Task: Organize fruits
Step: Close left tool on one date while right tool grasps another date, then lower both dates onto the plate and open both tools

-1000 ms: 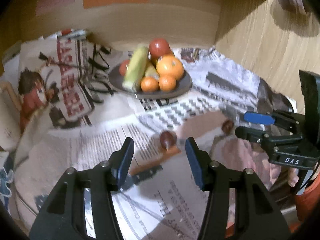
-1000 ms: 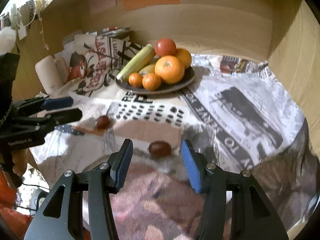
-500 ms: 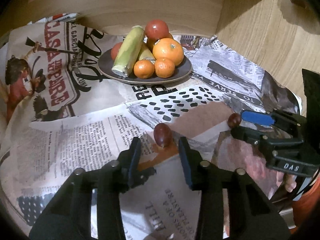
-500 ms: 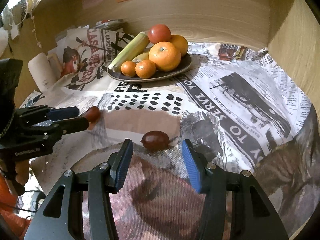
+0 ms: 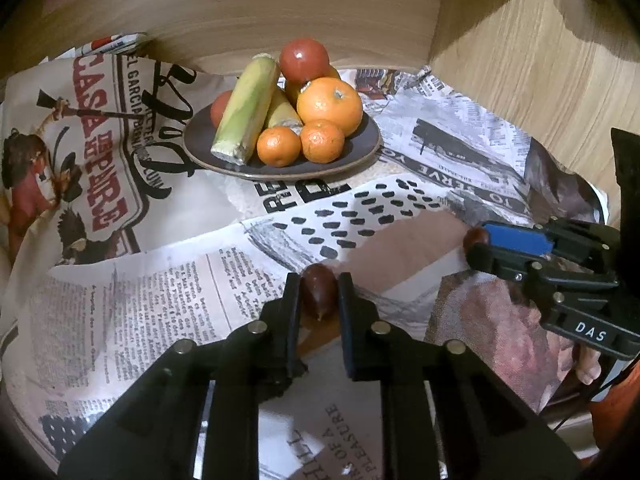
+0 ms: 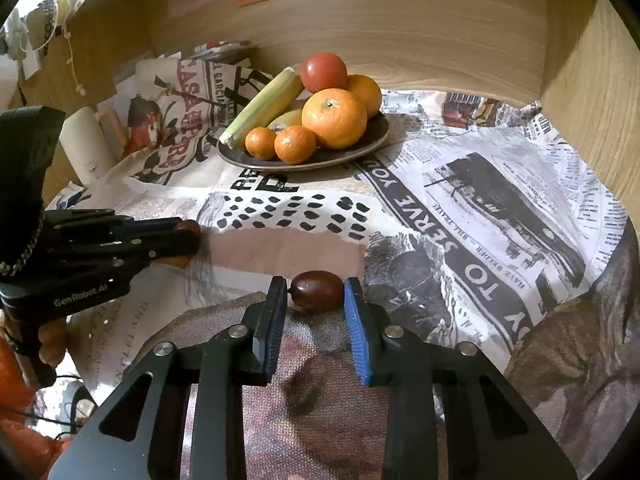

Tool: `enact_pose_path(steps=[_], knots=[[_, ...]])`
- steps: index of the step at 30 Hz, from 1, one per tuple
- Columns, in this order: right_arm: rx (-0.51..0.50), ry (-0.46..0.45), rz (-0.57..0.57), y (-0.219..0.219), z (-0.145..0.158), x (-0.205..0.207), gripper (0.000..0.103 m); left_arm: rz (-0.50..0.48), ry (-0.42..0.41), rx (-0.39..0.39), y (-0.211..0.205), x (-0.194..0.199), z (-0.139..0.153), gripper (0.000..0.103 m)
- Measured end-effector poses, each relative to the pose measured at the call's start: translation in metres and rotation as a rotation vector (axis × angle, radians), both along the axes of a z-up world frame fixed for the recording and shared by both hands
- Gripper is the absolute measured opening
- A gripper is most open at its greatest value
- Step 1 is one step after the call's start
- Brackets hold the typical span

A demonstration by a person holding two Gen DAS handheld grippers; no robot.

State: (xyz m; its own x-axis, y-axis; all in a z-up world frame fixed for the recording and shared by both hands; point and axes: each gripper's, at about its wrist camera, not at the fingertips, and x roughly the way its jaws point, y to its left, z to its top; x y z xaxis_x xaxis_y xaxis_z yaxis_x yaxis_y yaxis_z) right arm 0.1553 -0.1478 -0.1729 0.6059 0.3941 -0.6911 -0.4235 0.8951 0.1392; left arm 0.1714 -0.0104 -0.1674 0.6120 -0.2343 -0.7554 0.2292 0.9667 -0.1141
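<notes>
Fruits sit in two places: most are piled on a dark plate [image 5: 362, 148] well beyond both our claws, and two small dark-red ones lie on the newspaper [image 5: 132, 292] right at our fingertips.

Our left claw [image 5: 319, 294] has just been closing, and its fingers now press both sides of one dark-red fruit [image 5: 318, 296], which stands lengthwise between them, resting on the paper. Our right claw [image 6: 316, 294] has also just been closing; its blue pads [image 6: 357, 332] touch the two ends of the other dark-red fruit [image 6: 317, 290], which lies crosswise between them on the paper. So we have both claws clenched, each grasping its own fruit.

Seen from the left claw, the right claw reaches in from the right, its tip just beside ours but apart. Seen from the right claw, the left one comes in from the left, with a person's fingers [image 6: 50, 342] wrapped under its handle.

Ahead of both claws, past a sheet with black spots, the plate holds a large orange [image 6: 334, 118], two small mandarins [image 6: 294, 144] at the near rim, a red tomato [image 6: 323, 71] on top, and an ear of corn [image 5: 246, 114] leaning to the left side. A wooden wall [image 6: 420, 28] rises just behind the plate.
</notes>
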Motion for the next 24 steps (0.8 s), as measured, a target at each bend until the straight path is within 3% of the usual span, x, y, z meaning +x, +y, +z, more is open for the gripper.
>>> enact_pose_path(steps=[11, 24], knots=[[-0.008, -0.084, 0.008, 0.005, 0.029, 0.017, 0.027, 0.055, -0.079, -0.032, 0.026, 0.011, 0.033, 0.017], [-0.024, -0.175, 0.024, 0.018, 0.063, 0.057, 0.027, 0.105, -0.149, -0.013, 0.056, 0.046, 0.060, 0.017]])
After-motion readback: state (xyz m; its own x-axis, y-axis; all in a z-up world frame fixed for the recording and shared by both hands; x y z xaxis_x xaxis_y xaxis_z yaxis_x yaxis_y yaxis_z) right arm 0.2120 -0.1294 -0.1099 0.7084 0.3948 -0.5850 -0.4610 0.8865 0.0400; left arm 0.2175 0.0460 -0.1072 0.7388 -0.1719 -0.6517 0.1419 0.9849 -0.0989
